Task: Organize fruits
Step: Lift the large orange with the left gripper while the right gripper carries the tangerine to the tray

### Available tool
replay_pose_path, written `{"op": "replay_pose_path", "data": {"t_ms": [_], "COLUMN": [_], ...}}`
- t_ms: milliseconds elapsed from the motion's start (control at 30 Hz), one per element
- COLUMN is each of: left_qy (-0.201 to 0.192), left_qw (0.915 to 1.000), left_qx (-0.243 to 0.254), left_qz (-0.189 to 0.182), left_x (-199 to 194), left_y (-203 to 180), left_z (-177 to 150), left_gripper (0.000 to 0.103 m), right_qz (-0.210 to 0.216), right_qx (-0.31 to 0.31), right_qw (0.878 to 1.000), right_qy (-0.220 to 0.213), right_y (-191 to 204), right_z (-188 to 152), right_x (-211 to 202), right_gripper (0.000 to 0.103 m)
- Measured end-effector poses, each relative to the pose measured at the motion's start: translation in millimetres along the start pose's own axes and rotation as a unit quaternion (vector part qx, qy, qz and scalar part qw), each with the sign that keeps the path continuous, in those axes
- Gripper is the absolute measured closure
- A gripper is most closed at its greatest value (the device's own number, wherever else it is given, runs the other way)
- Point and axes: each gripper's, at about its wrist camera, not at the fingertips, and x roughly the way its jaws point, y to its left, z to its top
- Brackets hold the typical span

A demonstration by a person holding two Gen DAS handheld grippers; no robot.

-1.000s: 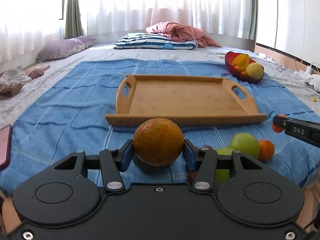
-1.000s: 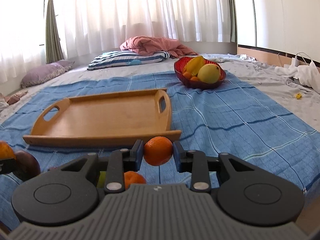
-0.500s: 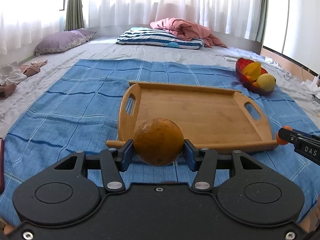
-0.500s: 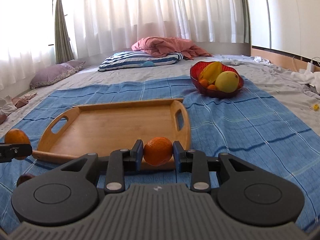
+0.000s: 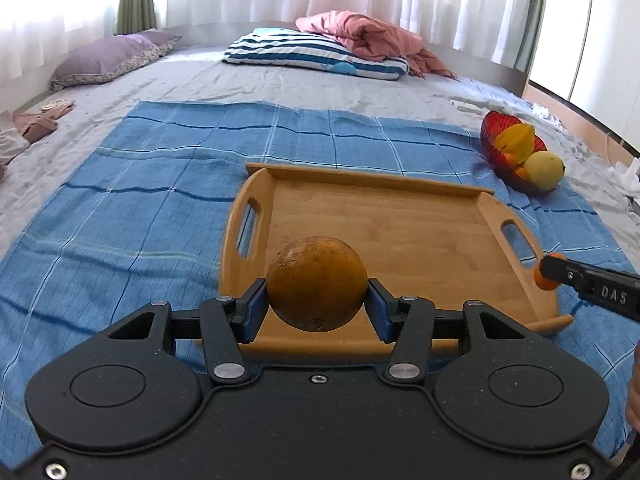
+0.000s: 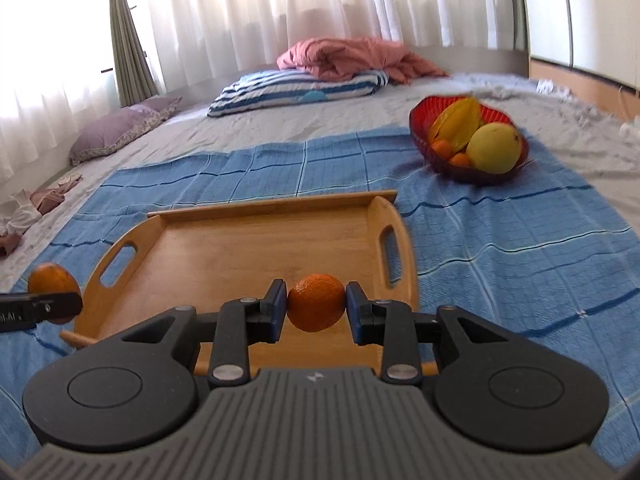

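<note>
- Pinching a large, dull-skinned round orange between its blue pads, the left gripper holds the fruit over the near left corner of the shallow bamboo tray with cut-out handles.
- The right gripper clamps a smaller, bright orange mandarin over the tray's near right part; from the left view only a sliver of that fruit shows at the gripper's tip.
- The tray's floor is bare wood, and it rests on a blue checked cloth spread over a grey bed sheet.
- A red glass bowl sits beyond the tray's right end, well apart from it, holding a yellow star fruit, a pale yellow-green round fruit, possibly a pear, and small oranges.
- A striped blue-and-white pillow lies farther back.
</note>
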Motion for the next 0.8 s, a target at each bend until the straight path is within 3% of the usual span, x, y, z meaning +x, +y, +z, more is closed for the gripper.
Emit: {"op": "replay_pose_path", "data": {"t_ms": [233, 467, 800], "left_qy": [0.058, 0.067, 0.082], "left_qw": [0.9970, 0.9977, 0.9966], "left_qx": [-0.035, -0.009, -0.001], "left_qz": [-0.037, -0.010, 0.002], "left_x": [53.8, 96.5, 130.6], "left_y": [8.6, -0.9, -7.8], "left_z": [35.9, 58.1, 53.8], "left_gripper": [0.053, 0.053, 0.053], "right_qz": [0.008, 0.003, -0.014], "right_qx": [0.030, 0.044, 0.048], "right_qw": [0.998, 0.997, 0.996], "right_qy": [0.062, 0.068, 0.078], "right_y": [-9.0, -8.5, -2.2], "right_z": [33.0, 49.9, 45.5], "right_x": [52.5, 89.3, 116.7], "right_gripper": [0.067, 0.067, 0.067]}}
